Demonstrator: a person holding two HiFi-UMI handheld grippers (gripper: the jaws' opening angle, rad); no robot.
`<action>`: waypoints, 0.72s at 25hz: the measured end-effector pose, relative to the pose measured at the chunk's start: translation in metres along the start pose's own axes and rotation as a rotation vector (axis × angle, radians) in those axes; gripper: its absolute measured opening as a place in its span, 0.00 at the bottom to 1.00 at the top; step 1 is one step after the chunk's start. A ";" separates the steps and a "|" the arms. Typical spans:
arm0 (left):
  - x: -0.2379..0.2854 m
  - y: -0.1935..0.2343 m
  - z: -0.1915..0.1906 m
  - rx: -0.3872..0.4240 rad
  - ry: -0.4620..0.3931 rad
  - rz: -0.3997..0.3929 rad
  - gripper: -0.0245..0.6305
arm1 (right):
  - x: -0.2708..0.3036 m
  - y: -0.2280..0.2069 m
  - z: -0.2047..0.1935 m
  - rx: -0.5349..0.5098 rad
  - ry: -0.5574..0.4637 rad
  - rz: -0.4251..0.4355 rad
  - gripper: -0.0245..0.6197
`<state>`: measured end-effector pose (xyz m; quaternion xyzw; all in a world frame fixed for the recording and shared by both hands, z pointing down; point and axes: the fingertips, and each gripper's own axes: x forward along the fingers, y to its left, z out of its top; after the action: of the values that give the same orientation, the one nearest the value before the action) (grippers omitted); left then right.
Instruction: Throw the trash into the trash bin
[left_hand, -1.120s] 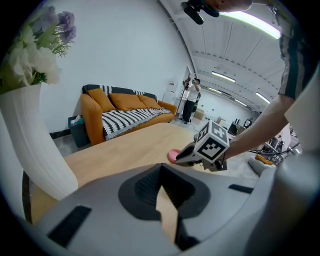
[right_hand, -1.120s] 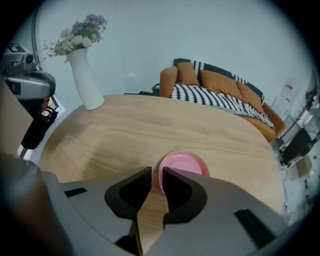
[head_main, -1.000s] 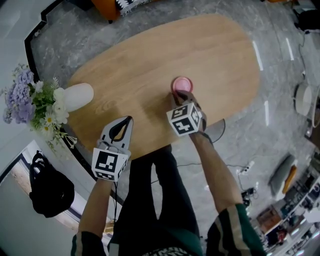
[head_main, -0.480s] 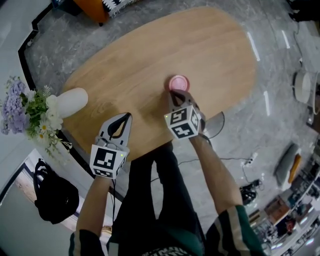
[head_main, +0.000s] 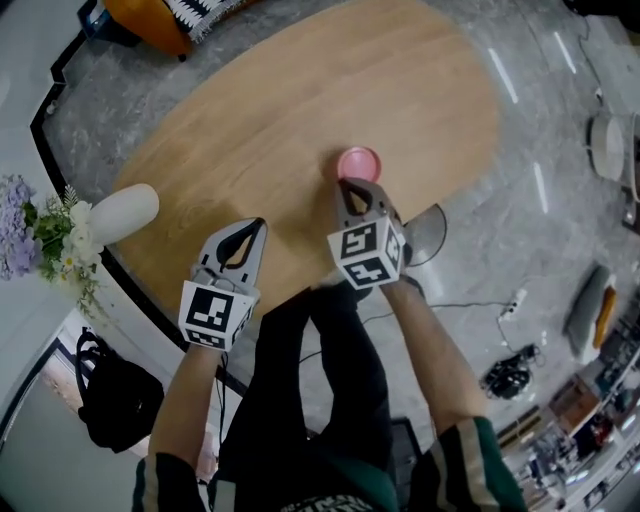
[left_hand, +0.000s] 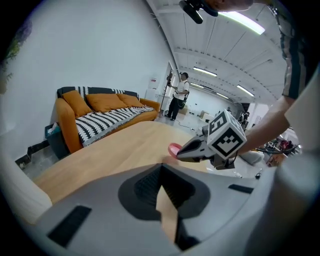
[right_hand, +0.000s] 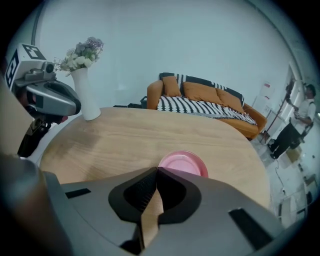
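A small pink round cup (head_main: 358, 163) is over the near right part of the oval wooden table (head_main: 300, 110). My right gripper (head_main: 347, 186) points down at it, jaws shut, with the tips meeting on the cup's near rim (right_hand: 184, 164). In the left gripper view the pink cup (left_hand: 174, 149) shows right at the right gripper's tip (left_hand: 181, 153). My left gripper (head_main: 243, 240) hovers over the table's near edge to the left, shut with nothing in it. Its closed tips (left_hand: 161, 167) point across the tabletop.
A white vase (head_main: 122, 212) with flowers (head_main: 35, 240) stands at the table's left end. A grey round container (head_main: 428, 232) sits on the floor by the table's right edge. An orange sofa (left_hand: 100, 112) lies beyond the table. A black bag (head_main: 115, 392) rests on the floor at the left.
The right gripper's jaws have closed at the pink cup's rim and it has risen slightly with the cup at its tips. The left gripper has shifted a little along the table's edge.
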<state>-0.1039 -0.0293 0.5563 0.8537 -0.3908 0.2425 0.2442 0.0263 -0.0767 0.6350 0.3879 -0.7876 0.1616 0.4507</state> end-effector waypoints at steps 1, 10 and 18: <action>0.002 -0.004 0.001 0.002 0.000 -0.002 0.04 | -0.005 -0.002 -0.005 0.007 -0.006 -0.005 0.04; 0.030 -0.072 0.005 0.036 0.018 -0.053 0.04 | -0.053 -0.039 -0.085 0.066 0.001 -0.066 0.04; 0.051 -0.142 -0.011 0.097 0.045 -0.108 0.04 | -0.095 -0.065 -0.200 0.256 0.038 -0.157 0.04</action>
<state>0.0343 0.0311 0.5631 0.8788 -0.3264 0.2667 0.2238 0.2201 0.0458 0.6578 0.4995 -0.7192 0.2320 0.4235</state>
